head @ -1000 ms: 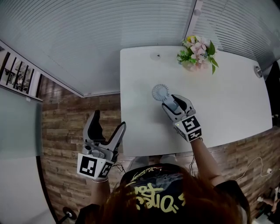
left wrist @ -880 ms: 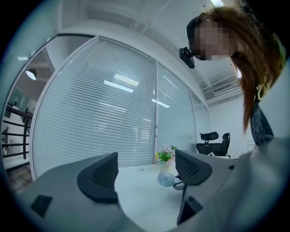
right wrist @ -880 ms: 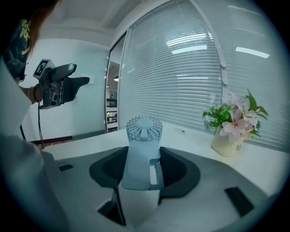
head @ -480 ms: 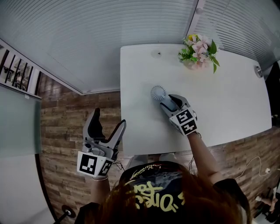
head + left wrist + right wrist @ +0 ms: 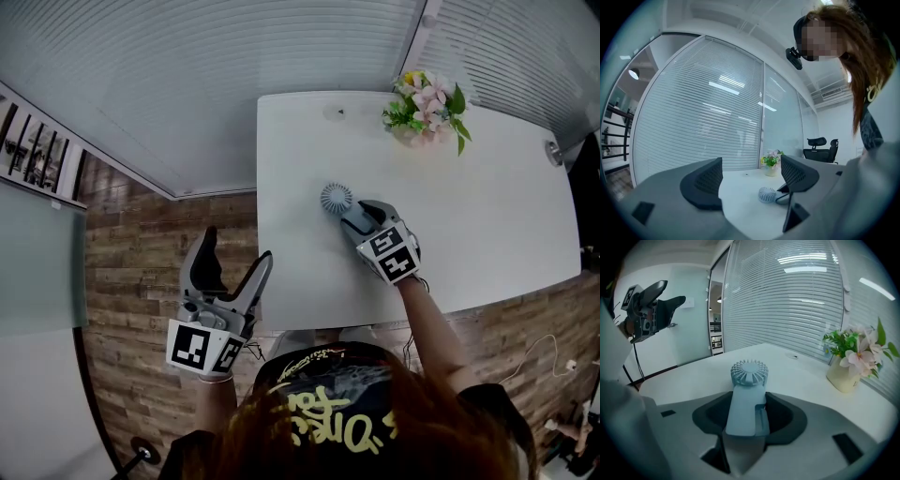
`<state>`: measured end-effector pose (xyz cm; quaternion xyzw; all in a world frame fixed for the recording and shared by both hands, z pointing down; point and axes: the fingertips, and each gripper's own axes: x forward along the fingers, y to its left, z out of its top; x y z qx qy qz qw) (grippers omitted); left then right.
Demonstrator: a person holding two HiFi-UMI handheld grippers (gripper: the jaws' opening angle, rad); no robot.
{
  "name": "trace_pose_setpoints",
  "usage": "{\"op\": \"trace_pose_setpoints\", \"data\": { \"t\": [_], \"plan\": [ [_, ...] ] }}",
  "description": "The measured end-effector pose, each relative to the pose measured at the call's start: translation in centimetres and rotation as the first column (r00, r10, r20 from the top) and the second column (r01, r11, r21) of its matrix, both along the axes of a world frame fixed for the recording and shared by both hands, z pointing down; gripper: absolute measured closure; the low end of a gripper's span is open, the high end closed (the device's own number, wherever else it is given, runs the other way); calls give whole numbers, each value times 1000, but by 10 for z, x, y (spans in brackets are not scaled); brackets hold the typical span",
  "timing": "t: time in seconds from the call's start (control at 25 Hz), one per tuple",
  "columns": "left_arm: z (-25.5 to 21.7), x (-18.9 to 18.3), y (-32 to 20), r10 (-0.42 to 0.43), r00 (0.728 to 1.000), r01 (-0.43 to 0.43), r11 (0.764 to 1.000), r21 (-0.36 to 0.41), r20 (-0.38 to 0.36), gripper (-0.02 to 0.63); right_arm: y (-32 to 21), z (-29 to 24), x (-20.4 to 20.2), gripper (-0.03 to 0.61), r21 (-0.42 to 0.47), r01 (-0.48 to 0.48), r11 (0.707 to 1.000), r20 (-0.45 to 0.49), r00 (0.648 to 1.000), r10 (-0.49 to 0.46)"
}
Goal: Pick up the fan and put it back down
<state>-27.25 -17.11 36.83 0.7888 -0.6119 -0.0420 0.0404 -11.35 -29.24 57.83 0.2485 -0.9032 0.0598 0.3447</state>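
Between the jaws of our right tool [image 5: 750, 406] we pinch the handheld fan [image 5: 749, 372] by its stiff handle, head forward; it seems light, smooth plastic. Meanwhile our left tool [image 5: 752, 180] gapes empty.

Right gripper [image 5: 356, 216] tilts down, arm outstretched, fingers [image 5: 712, 416] clamped on the fan [image 5: 336, 198]; left gripper [image 5: 234, 255] hangs level, fingers [image 5: 705, 185] wide apart.

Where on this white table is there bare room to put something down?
The widest bare stretch of the table lies right of the fan, between the flowers and the near edge. The strip along the left edge is free too. Crowded only mid-table, where the right gripper holds the fan.
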Motion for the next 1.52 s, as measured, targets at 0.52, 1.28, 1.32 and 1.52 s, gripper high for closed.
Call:
{"op": "trace_pose_setpoints", "data": {
  "t": [0.52, 1.28, 1.32, 1.52],
  "plan": [
    [-9, 20, -10, 48, 998, -48, 999, 2, 26, 232, -1, 1, -1, 362, -49, 1, 999, -7, 1000, -2],
    [-35, 65, -33, 129, 988, -133, 990, 55, 79, 232, 10, -135, 39, 330, 197, -94, 976, 327, 945, 25],
    [-37, 69, -36, 136, 987, -141, 988, 60, 83, 232, 11, -146, 44, 330, 215, -110, 970, 356, 934, 27],
    [-48, 91, -46, 170, 981, -179, 980, 88, 94, 232, 14, -197, 75, 330, 292, -187, 938, 466, 884, 31]
  ]
}}
